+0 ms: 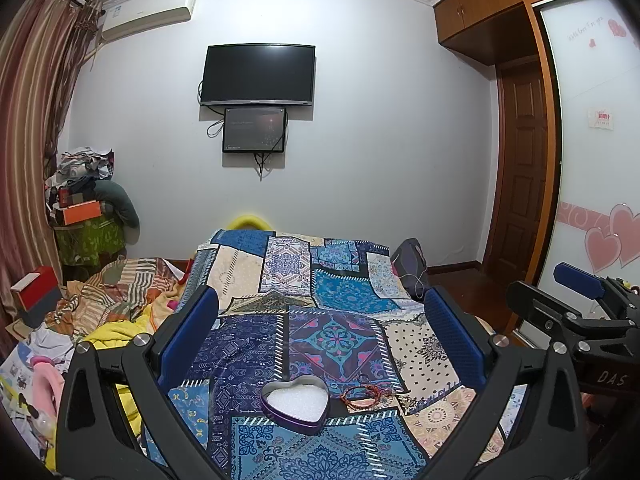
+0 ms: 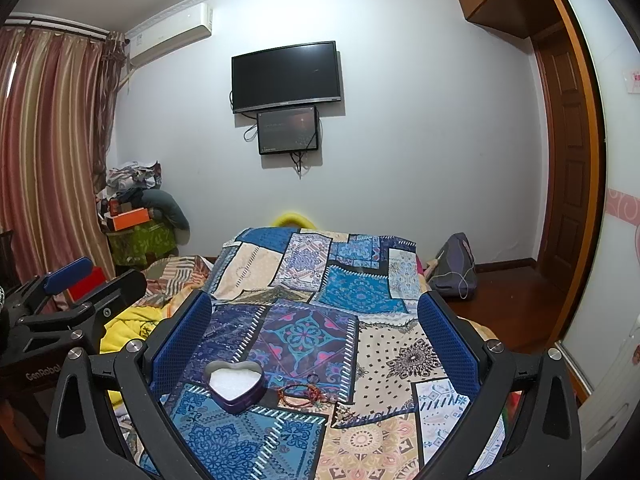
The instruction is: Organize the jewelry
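Heart tin on bed, bracelets just right of it. Television on wall behind, smaller screen below.

Both your cameras sit low over the bed, looking along it at the wall with the TV. They are side by side and share the heart tin.

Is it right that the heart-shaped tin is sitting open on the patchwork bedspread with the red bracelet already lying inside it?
Not quite. The red bracelet lies on the patchwork bedspread beside the heart-shaped tin, not inside it. The left wrist view shows only white filling in the open tin.
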### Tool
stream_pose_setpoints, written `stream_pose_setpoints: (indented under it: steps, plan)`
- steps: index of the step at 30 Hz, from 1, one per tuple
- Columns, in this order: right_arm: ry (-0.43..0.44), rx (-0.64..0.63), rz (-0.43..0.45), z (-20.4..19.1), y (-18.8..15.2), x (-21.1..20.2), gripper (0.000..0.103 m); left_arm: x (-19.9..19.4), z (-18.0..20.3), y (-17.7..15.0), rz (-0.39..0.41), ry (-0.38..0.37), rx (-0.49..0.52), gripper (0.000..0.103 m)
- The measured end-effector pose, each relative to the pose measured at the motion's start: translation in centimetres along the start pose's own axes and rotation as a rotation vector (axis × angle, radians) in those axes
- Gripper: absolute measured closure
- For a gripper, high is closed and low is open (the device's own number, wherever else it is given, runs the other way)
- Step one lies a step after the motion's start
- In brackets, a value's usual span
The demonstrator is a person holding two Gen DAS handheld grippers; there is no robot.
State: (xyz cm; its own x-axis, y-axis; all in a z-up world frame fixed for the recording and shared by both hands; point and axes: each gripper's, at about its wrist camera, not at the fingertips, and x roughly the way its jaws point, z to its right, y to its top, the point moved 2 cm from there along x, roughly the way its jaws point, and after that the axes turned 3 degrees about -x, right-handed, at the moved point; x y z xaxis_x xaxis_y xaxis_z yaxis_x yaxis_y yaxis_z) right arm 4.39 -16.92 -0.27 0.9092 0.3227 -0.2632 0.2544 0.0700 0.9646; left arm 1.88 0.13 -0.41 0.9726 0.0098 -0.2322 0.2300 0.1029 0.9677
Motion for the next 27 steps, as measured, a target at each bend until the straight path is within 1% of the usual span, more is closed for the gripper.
stream_pose_setpoints:
  steps: [6, 12, 15, 20, 23, 25, 27]
  plan:
    - [-0.002, 0.000, -0.013, 0.1, -0.1, 0.4, 0.001, 0.6, 0.0, -0.3, -0.014, 0.008, 0.004, 0.000]
    - [-0.041, -0.006, -0.045, 0.9, -0.8, 1.8, 0.001, 2.5, -0.7, -0.9, -0.066, 0.040, -0.009, 0.000]
    - [-0.068, 0.000, -0.064, 1.5, -1.2, 2.4, 0.001, 3.9, -0.9, -1.5, -0.105, 0.051, -0.013, 0.000]
    - [-0.103, 0.009, -0.113, 3.1, -2.2, 3.8, 0.001, 6.7, -0.7, -3.2, -0.187, 0.032, -0.017, 0.000]
    - [-0.112, 0.018, -0.158, 4.4, -3.3, 5.0, 0.001, 8.8, -0.4, -4.8, -0.261, 0.015, 0.011, 0.000]
    - [-0.107, 0.017, -0.197, 5.2, -4.1, 5.9, 0.001, 10.1, -0.1, -6.0, -0.317, -0.011, 0.023, 0.000]
    - [-0.103, 0.021, -0.242, 5.8, -4.9, 6.7, 0.001, 11.7, 0.3, -7.3, -0.389, -0.045, 0.037, 0.000]
